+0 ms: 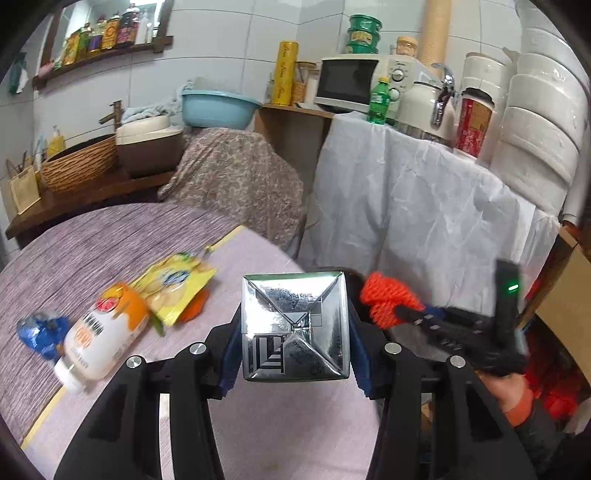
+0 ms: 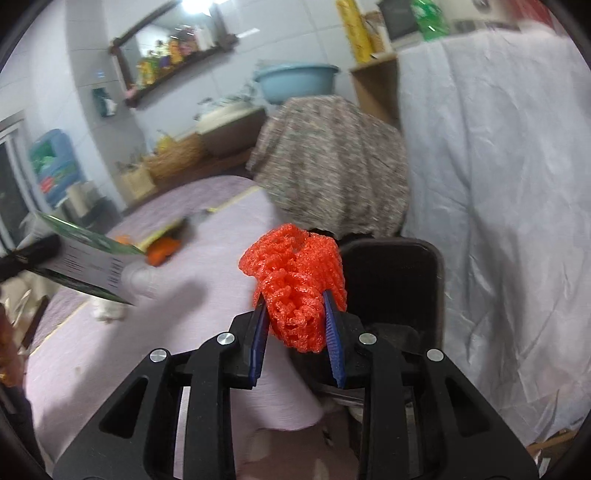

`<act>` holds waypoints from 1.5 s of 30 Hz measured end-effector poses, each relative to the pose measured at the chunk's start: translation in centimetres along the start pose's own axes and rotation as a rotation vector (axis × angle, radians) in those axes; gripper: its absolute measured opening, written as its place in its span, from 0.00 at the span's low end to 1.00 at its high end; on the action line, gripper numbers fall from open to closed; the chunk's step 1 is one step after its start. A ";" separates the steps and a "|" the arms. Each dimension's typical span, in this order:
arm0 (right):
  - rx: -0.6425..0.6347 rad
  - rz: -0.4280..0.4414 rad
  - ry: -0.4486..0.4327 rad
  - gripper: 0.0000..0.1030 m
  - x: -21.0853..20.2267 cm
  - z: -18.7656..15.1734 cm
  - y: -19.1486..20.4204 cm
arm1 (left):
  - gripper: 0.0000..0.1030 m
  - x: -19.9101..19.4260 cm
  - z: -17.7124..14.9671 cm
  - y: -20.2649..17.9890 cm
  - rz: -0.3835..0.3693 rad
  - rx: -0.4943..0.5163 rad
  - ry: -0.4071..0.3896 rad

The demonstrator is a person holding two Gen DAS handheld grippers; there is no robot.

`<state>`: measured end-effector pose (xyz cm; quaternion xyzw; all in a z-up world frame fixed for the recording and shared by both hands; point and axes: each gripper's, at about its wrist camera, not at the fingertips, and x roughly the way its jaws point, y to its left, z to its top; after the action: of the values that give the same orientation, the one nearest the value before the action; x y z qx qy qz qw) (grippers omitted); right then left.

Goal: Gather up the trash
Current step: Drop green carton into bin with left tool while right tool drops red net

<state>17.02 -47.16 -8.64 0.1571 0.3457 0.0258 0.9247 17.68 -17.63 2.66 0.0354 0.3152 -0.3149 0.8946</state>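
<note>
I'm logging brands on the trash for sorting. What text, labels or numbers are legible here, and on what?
None reads with certainty.
Carton in the left hand-held gripper: mirrored print on its silver end, perhaps "Tetra Pak", unsure.
White bottle on the table: orange lettering, blurred.
Yellow snack bag: logo blurred.
Red cup: print too small.
Shelf bottles: labels too small.

A silver carton (image 1: 295, 326), an orange-red foam net (image 2: 295, 286) (knobbly mesh), a mottled purple tablecloth (image 1: 110, 236) and a pale blue basin (image 1: 218, 109).

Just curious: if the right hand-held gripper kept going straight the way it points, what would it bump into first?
Probably the dark bin just beyond the orange foam net held by the right hand-held gripper; depth is hard to judge.
</note>
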 end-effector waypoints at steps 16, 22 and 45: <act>0.155 -0.109 0.185 0.57 10.5 -4.9 -6.8 | 0.47 11.5 1.9 -7.3 -0.127 -0.007 0.147; 0.111 -0.171 0.165 0.60 8.2 -5.6 -7.2 | 0.47 15.3 1.0 -9.2 -0.091 0.032 0.202; 0.091 -0.283 0.085 0.72 2.4 -6.0 -8.3 | 0.78 18.9 -0.1 -11.5 -0.020 0.093 0.290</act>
<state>14.46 -53.04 -16.96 0.1475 0.4040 -0.1137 0.8956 22.29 -37.09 -6.96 0.1189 0.4262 -0.3297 0.8340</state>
